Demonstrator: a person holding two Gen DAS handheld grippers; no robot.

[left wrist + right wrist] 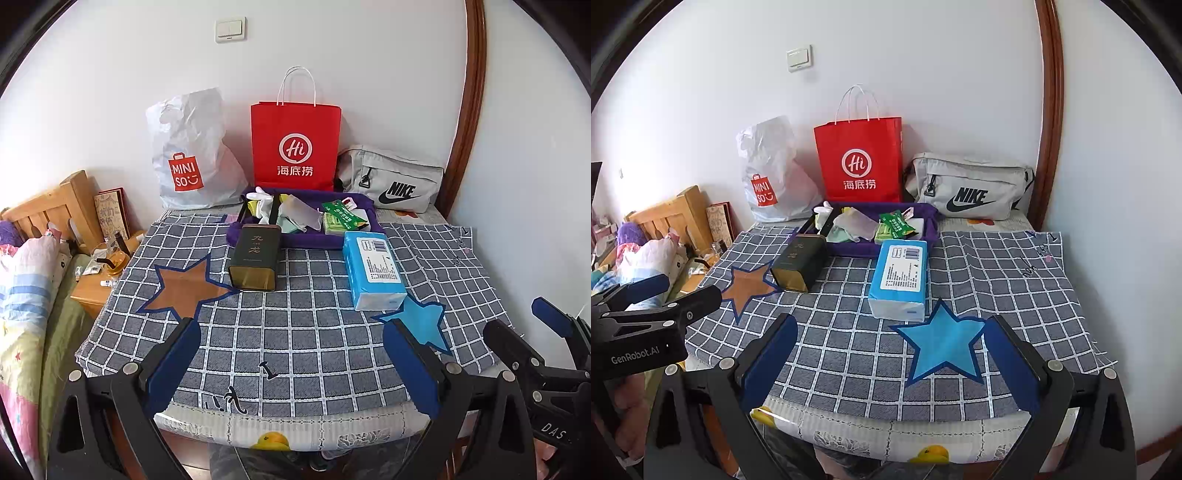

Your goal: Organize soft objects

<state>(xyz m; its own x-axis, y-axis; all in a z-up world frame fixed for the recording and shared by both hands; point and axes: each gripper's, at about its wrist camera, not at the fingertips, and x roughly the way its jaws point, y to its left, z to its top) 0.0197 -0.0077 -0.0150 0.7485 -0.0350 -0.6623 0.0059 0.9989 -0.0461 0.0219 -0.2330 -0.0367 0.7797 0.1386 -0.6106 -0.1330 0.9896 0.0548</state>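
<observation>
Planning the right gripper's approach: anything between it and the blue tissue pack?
Nothing visible. The right gripper is open at the table's near edge, and only bare checked cloth and the blue star lie before the tissue pack.

On the checked cloth (295, 332) the tin (255, 256) lies left of the tissue pack (373, 269). Behind both sits the tray (258, 240), then three bags along the wall: Miniso bag (192, 155) left, Haidilao bag (295, 144) middle, Nike bag (391, 181) right.

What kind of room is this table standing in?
Most likely a bedroom at home: a wooden bed headboard with a patterned quilt stands beside the checked blue-grey tablecloth, and a red paper shopping bag and grey Nike pouch lean against the wall.
</observation>
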